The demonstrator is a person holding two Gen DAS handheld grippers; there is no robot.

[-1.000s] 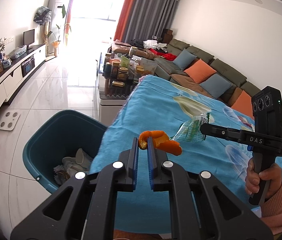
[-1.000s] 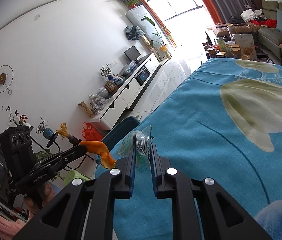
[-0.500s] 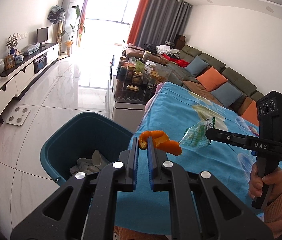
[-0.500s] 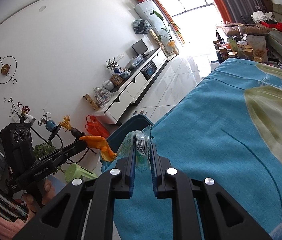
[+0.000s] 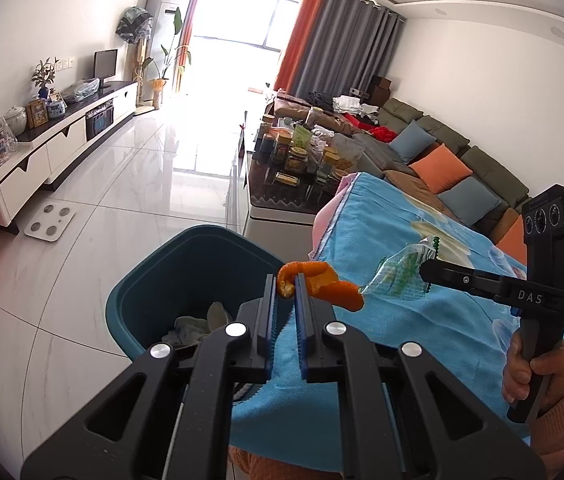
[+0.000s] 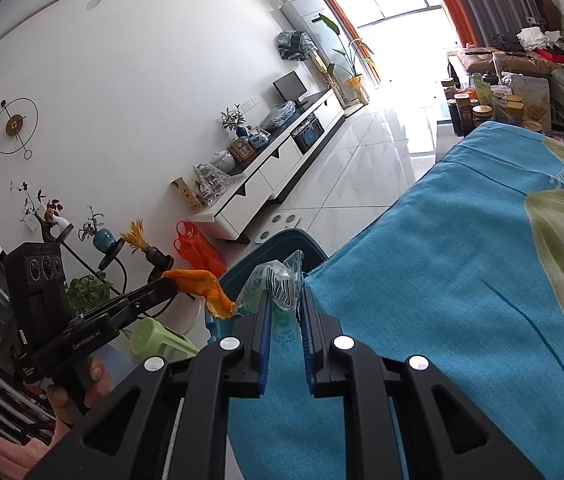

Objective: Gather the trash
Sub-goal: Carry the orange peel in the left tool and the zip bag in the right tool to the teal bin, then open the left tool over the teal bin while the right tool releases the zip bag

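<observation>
My left gripper is shut on an orange peel and holds it at the near rim of the teal bin. The peel also shows in the right wrist view. My right gripper is shut on a clear plastic wrapper with green print, above the table's left edge. The wrapper also shows in the left wrist view, to the right of the peel. The bin holds crumpled paper trash.
The blue flowered tablecloth covers the table beside the bin. A coffee table with jars stands beyond. A sofa with cushions runs along the right wall. A white TV cabinet, a scale and a green stool stand around.
Both grippers have moved left off the table toward the bin, each still holding its piece. The bin now lies more directly under the left gripper.
</observation>
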